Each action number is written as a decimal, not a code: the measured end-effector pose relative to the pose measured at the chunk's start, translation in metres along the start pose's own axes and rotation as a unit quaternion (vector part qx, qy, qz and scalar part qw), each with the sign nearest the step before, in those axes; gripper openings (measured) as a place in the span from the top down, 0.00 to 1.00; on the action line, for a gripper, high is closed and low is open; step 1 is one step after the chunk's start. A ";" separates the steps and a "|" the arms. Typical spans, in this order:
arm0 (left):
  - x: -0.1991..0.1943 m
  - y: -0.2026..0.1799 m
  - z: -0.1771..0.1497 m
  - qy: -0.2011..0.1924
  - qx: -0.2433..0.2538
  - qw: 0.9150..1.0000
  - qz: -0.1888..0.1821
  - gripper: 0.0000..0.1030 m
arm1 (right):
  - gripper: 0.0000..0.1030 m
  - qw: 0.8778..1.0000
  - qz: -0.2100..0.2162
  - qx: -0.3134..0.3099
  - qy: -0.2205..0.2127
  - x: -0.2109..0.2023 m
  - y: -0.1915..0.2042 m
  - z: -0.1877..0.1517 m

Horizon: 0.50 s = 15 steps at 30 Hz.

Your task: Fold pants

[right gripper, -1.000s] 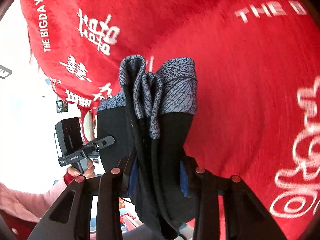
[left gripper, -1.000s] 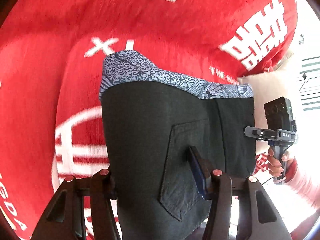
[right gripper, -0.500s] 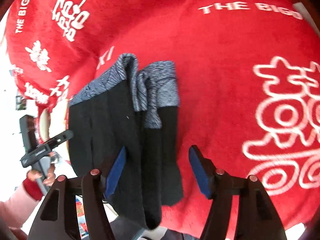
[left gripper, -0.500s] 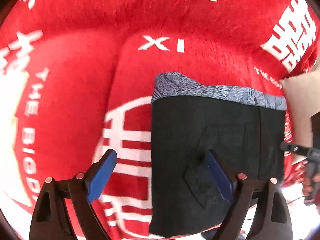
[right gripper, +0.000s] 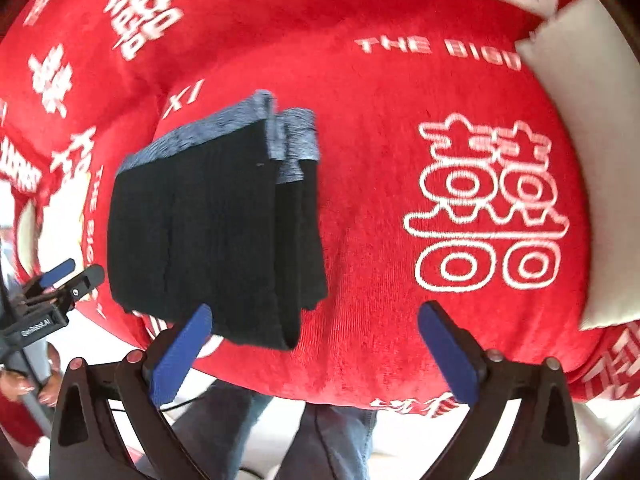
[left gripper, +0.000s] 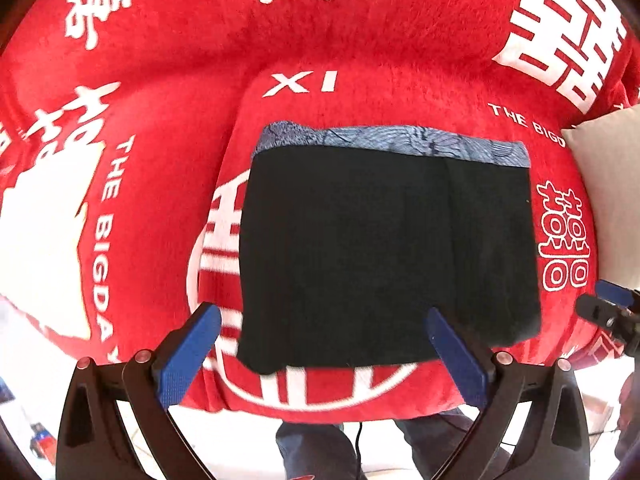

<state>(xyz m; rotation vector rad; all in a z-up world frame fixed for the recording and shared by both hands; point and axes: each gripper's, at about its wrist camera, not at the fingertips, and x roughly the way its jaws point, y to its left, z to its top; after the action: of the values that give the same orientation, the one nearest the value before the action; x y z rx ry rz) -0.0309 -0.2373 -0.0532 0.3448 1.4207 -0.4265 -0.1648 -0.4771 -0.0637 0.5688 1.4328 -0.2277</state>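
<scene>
Black folded pants (left gripper: 384, 248) lie on red blanket (left gripper: 168, 128).

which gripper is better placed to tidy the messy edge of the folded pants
Right. The right gripper hangs open beside the pants' layered, uneven edge; the left gripper sits over the flat middle.

Left tool (left gripper: 324, 344) and right tool (right gripper: 316, 344) pointing down, jaws just opened wide, empty

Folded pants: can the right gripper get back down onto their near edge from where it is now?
Probably yes. The right gripper has just been opening, with nothing between its pads, and the folded pants lie flat on the red blanket with nothing covering them.
</scene>
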 end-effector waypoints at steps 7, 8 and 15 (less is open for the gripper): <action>-0.011 -0.012 -0.027 0.003 0.007 0.999 0.051 0.00 | 0.00 0.999 -0.035 -0.028 -0.002 -0.005 0.044 -0.011; -0.012 -0.011 -0.030 0.003 0.009 0.999 0.046 0.00 | 0.00 0.999 -0.041 -0.028 -0.004 -0.007 0.050 -0.013; -0.032 0.004 -0.043 -0.003 0.027 0.998 0.048 0.00 | 0.00 0.997 -0.074 -0.009 -0.019 -0.014 0.083 -0.027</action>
<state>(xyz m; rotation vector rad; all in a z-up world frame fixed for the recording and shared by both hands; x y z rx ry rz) -0.0700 -0.2110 -0.0269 0.4529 1.3829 -0.3871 -0.1508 -0.3954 -0.0313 0.4419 1.4407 -0.3406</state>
